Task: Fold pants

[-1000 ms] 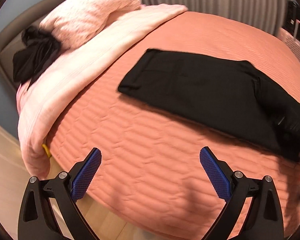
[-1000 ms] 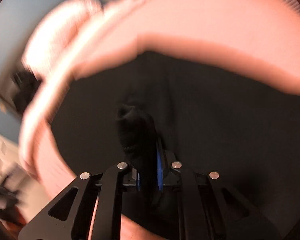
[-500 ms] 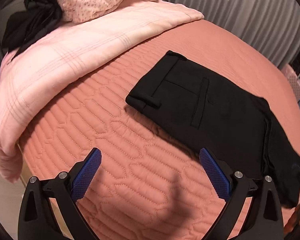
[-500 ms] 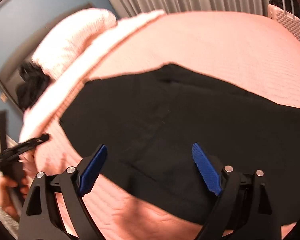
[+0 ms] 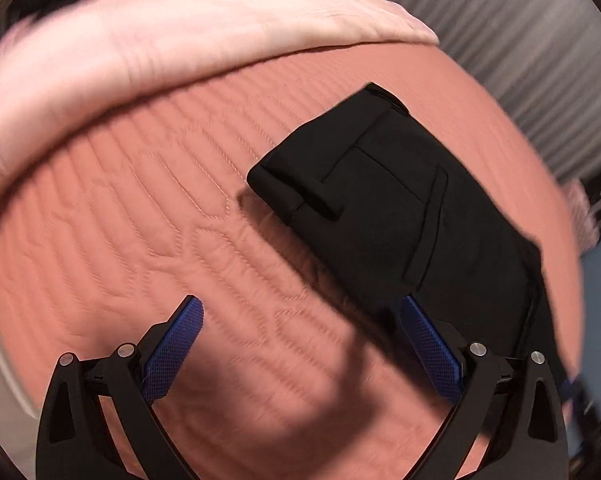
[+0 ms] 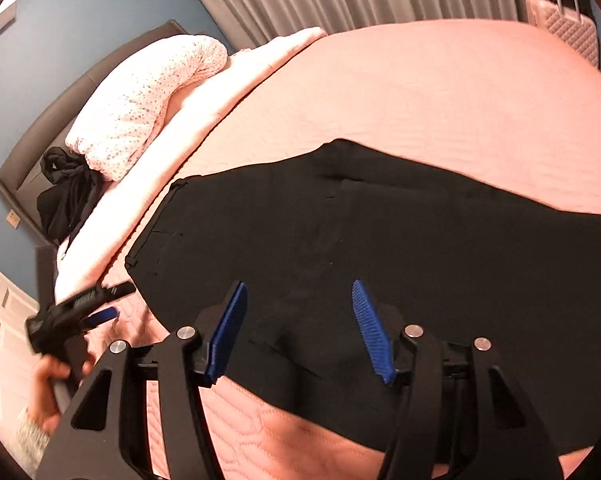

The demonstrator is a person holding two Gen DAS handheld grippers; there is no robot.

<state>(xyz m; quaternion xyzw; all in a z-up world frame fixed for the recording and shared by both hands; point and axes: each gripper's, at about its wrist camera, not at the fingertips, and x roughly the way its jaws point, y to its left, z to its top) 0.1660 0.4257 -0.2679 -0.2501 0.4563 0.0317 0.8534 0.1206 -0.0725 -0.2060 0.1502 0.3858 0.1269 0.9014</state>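
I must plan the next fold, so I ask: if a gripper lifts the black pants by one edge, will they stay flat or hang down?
The black pants would probably droop: they lie limp, following the quilted bedspread. The doubled layers may slide apart. The thicker waistband would likely sag least.

a bed covered by a quilted salmon bedspread (image 5: 148,240) carries the flat black pants (image 5: 400,216), a pale pink blanket (image 5: 172,40), a dotted pillow (image 6: 148,100) and a dark bundled garment (image 6: 66,192).
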